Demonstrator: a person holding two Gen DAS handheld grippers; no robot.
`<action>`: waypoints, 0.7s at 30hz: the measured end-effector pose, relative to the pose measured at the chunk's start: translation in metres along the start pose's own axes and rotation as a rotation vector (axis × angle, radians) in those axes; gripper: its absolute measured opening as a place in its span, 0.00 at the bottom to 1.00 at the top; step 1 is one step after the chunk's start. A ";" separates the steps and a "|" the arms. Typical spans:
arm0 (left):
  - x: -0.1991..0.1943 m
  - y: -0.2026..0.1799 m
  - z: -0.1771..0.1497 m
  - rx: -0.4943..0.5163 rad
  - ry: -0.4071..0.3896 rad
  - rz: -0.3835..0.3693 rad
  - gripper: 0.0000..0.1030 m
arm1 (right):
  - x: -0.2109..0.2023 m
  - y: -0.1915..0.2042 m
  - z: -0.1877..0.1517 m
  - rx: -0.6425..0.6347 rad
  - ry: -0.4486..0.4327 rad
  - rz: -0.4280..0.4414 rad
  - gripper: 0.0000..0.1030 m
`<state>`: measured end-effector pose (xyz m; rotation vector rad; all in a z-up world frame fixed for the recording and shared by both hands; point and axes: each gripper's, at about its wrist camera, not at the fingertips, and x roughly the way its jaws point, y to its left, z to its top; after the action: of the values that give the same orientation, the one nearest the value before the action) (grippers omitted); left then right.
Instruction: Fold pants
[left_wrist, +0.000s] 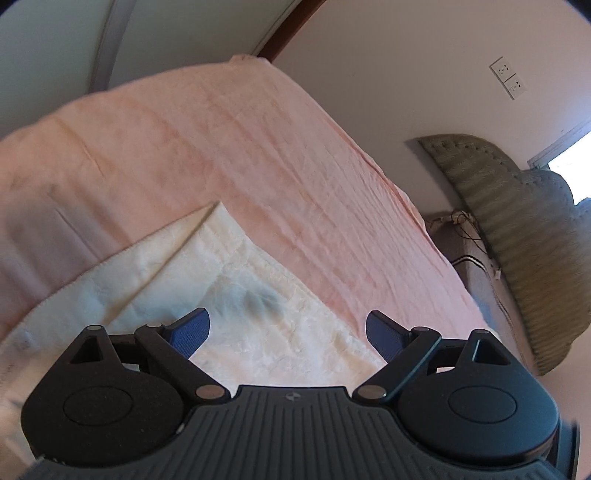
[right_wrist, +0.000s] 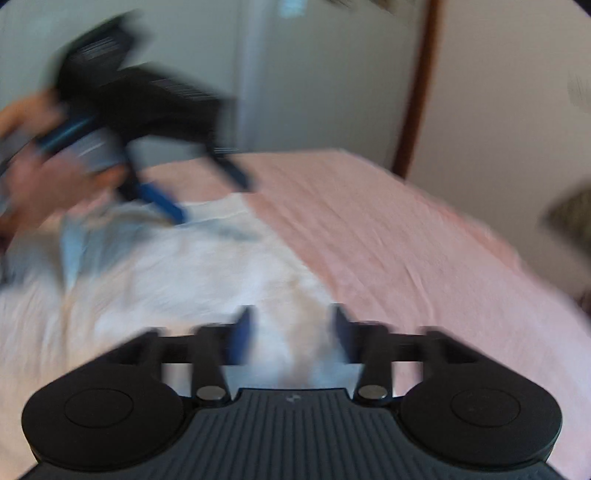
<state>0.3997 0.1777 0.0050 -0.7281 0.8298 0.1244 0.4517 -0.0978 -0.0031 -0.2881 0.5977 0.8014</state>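
Note:
White pants lie on a pink bedsheet, with a folded edge running diagonally and a button near the left rim. My left gripper hovers over them with its blue-padded jaws wide apart and nothing between them. In the blurred right wrist view the pants spread across the left half of the pink sheet. My right gripper stands open just above the cloth, and no fabric is pinched. The left gripper, held by a person's hand, is also open, above the far end of the pants.
The bed's right edge drops to a gap with cables and a green padded headboard leaning on the wall. Wall sockets sit above. A brown door frame stands behind the bed.

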 end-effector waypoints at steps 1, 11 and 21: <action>-0.002 0.000 -0.001 0.008 -0.011 0.004 0.90 | 0.010 -0.019 0.000 0.090 0.005 0.013 0.69; -0.010 0.005 0.005 -0.009 -0.030 -0.099 0.90 | 0.013 0.011 -0.012 -0.086 0.020 0.018 0.11; 0.008 0.019 0.017 -0.148 0.026 -0.149 0.78 | -0.032 0.120 -0.049 -0.598 -0.010 -0.117 0.08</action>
<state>0.4083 0.2013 -0.0031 -0.9296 0.7941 0.0428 0.3264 -0.0585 -0.0253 -0.8573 0.3152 0.8542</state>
